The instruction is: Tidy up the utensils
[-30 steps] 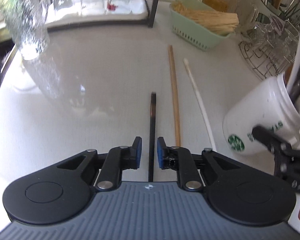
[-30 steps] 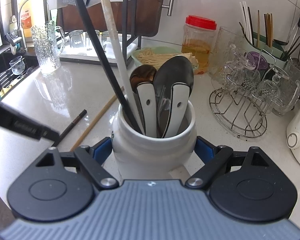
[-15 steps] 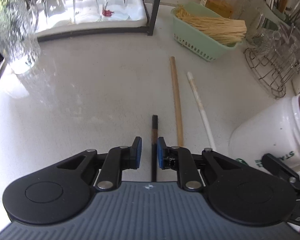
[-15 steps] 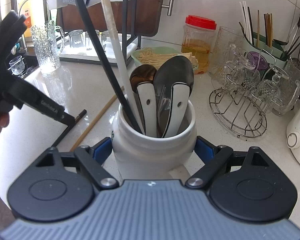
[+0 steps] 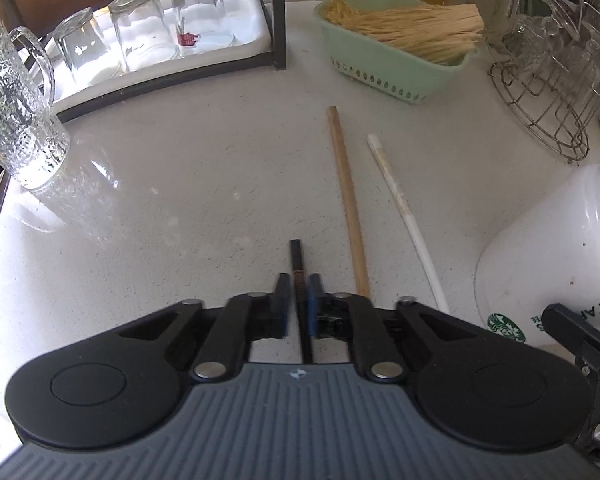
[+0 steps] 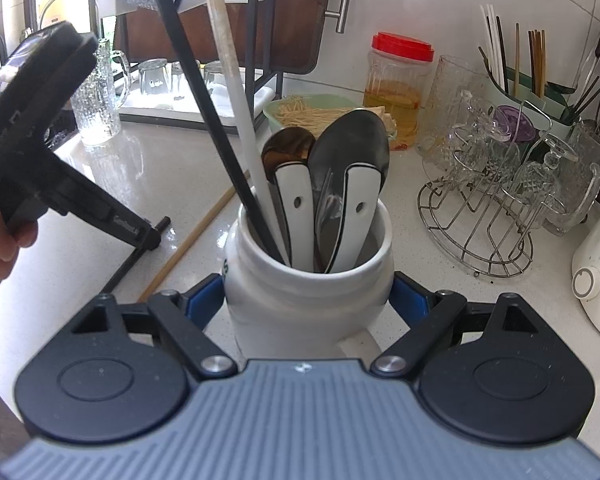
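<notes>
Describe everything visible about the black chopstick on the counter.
The black chopstick is a thin, dark, square-ended stick with a brownish band near its far end. It lies flat on the pale speckled counter, left of the wooden chopstick and not touching it. The left claw is closing on it near that far end; its blue pads flank the stick, the right pad touching, so only a short tip sticks out. The rest runs back under the claw.

Upturned glasses [image 5: 140, 28] sit on a white tray [image 5: 244, 12] at the back, a textured mug [image 5: 12, 108] off left. A green basket [image 5: 396, 72] holds noodles [image 5: 412, 28]. A red-lidded jar [image 6: 398, 88] stands behind, a wire rack [image 6: 488, 216] beside it.
</notes>
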The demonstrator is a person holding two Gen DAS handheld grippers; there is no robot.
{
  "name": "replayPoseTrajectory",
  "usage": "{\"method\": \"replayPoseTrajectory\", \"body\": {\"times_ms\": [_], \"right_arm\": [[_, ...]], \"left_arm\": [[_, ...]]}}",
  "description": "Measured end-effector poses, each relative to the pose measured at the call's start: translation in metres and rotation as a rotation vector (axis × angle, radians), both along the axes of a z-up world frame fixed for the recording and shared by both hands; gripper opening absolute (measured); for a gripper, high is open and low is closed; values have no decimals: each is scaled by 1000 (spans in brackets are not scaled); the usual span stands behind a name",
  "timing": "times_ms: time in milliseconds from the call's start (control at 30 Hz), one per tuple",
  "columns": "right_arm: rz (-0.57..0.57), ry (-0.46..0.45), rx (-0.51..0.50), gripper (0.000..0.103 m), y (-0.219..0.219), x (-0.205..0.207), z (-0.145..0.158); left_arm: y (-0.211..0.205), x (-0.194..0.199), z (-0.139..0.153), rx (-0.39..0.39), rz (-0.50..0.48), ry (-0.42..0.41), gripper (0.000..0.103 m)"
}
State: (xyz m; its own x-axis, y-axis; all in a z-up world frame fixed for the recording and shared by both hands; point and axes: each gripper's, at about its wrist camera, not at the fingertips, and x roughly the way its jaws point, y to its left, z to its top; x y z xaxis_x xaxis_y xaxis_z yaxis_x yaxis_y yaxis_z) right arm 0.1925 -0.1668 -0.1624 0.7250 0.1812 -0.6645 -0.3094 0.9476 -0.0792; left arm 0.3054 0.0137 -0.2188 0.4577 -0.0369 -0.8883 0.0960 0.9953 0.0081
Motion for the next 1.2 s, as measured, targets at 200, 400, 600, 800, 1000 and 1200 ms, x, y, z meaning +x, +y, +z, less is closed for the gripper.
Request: {"method": "replayPoseTrajectory", "body": {"times_ms": [200,400,600,800,1000,1200], "right_arm": [[2,15,2,91,0,3,1],[2,5,-1,91,0,2,-1],[11,14,11,91,-3,3,-2],[16,32,5,91,-1,6,-1],[35,35,6,91,-1,7,-2],[53,42,3,91,-2,8,-2]], "left_arm": [[-1,-4,4,0,10,-2,7],[-6,-13,26,-26,7,-51,7],[-4,-30,54,-79,20,-113,7],[-1,-47,77,-110,66,-136,7],[-9,-61,99,-101,48,-181,7],[-11,-81,119,-134,80,-203,7]]}}
